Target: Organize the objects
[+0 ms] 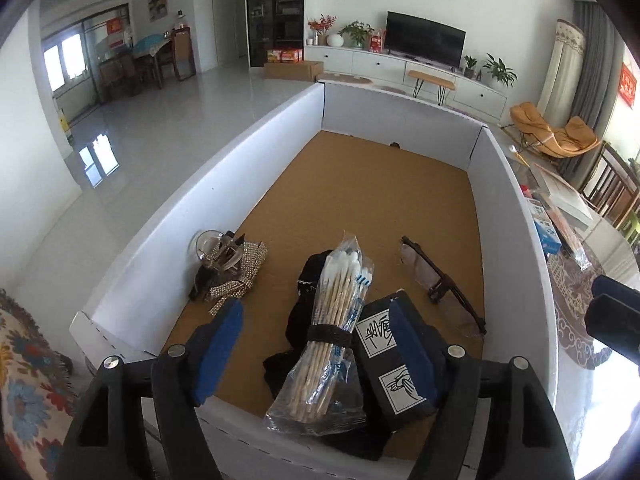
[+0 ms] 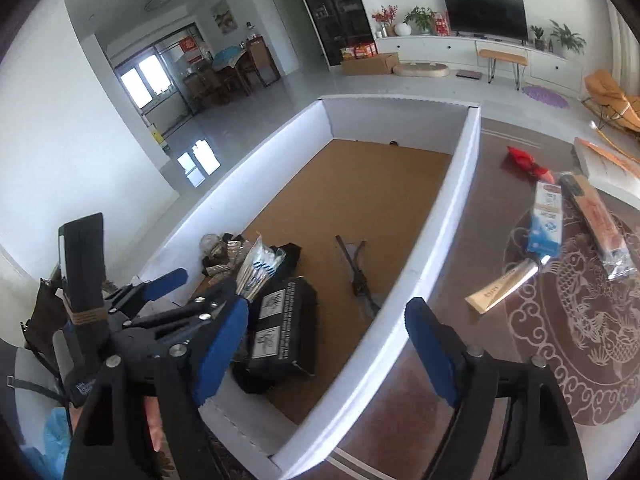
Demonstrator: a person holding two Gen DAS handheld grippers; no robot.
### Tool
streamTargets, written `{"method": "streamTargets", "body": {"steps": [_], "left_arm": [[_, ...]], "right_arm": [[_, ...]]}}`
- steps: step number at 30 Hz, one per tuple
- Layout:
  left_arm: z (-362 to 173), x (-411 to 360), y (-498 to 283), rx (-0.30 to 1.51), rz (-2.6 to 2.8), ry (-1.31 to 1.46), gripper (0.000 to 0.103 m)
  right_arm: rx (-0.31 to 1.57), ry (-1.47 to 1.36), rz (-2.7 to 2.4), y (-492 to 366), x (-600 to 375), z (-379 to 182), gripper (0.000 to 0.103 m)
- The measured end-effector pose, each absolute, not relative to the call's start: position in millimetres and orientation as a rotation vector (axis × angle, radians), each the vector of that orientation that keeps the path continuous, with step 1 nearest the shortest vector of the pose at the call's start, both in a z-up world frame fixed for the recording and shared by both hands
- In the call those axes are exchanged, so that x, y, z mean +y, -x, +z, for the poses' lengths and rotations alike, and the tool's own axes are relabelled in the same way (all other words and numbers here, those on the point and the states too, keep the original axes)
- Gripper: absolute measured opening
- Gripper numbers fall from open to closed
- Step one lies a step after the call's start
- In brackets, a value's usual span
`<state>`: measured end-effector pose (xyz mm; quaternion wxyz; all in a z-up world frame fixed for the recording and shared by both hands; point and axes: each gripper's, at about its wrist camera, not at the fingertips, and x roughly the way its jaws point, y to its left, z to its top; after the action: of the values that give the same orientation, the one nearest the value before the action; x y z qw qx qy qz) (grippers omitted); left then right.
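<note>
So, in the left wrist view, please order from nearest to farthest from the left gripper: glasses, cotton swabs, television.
From the left gripper:
1. Cotton swabs, between its fingers, in the box.
2. Glasses, farther right in the box.
3. Television, across the room.

In the left wrist view, a white cardboard tray with a cork floor (image 1: 224, 184) fills the centre. Inside, a clear bag of cotton swabs (image 1: 328, 336) lies at lower centre on a black cloth (image 1: 308, 280), touching a black printed box (image 1: 390, 364) on its right. A rhinestone strap heap (image 1: 234, 276) sits left of centre and dark-framed glasses (image 1: 440, 284) right of centre.
</note>
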<state>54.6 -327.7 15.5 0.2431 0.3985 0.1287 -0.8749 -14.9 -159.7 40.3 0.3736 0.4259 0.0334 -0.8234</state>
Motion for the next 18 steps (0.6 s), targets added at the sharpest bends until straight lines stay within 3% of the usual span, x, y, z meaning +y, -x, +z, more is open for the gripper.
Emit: {"method": "streamTargets", "body": {"steps": [8,10,18], "left_arm": [[56.6,-236.2,-31.0,0.372,-2.689,-1.006,0.077],[59.6,-196.0,-23.1,0.337,-2.787,-1.028,0.09],[-4.3,-64.0,13.7,0.19,-2.915,-1.308,0.093]], "right_arm": [[0.155,-1.129,-2.563,40.6,-11.8,-10.1,0.095],[0.168,-1.213,-2.642,48.1,27.3,-32.9,0.095],[0.124,-1.347,-2.881,50.2,137.2,-70.3,0.095]]}}
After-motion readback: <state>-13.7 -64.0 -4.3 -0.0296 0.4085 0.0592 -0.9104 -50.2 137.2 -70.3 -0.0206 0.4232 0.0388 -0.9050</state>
